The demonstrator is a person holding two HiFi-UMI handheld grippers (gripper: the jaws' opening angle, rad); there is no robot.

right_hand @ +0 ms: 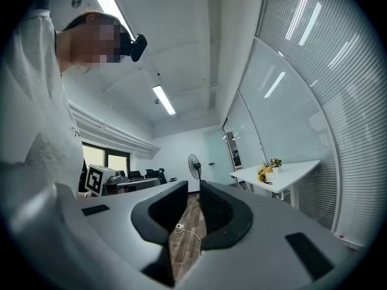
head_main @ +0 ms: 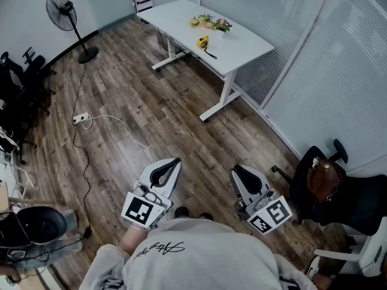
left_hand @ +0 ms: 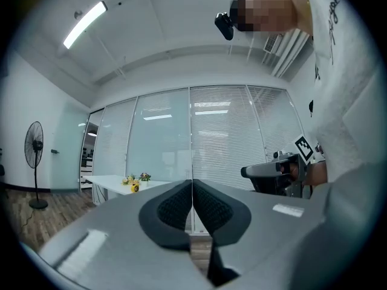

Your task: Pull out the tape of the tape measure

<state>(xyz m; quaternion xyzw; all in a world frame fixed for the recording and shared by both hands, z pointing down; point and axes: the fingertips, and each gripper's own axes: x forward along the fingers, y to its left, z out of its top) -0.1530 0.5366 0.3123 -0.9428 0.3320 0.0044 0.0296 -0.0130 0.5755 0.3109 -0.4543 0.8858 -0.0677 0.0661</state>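
Note:
The yellow tape measure (head_main: 203,41) lies on the white table (head_main: 244,48) far across the room, with a black strap trailing from it. It shows small in the left gripper view (left_hand: 134,187) and in the right gripper view (right_hand: 262,175). Both grippers are held low near the person's body, well away from the table. My left gripper (head_main: 175,162) is shut and empty, its jaws meeting (left_hand: 192,189). My right gripper (head_main: 237,171) has its jaws a narrow gap apart (right_hand: 194,189), with nothing between them.
A small bunch of flowers (head_main: 210,22) sits on the table behind the tape measure. A standing fan (head_main: 66,16) and a power strip (head_main: 80,118) with a trailing cable are on the wood floor at left. An office chair (head_main: 338,189) stands at right, by the glass walls.

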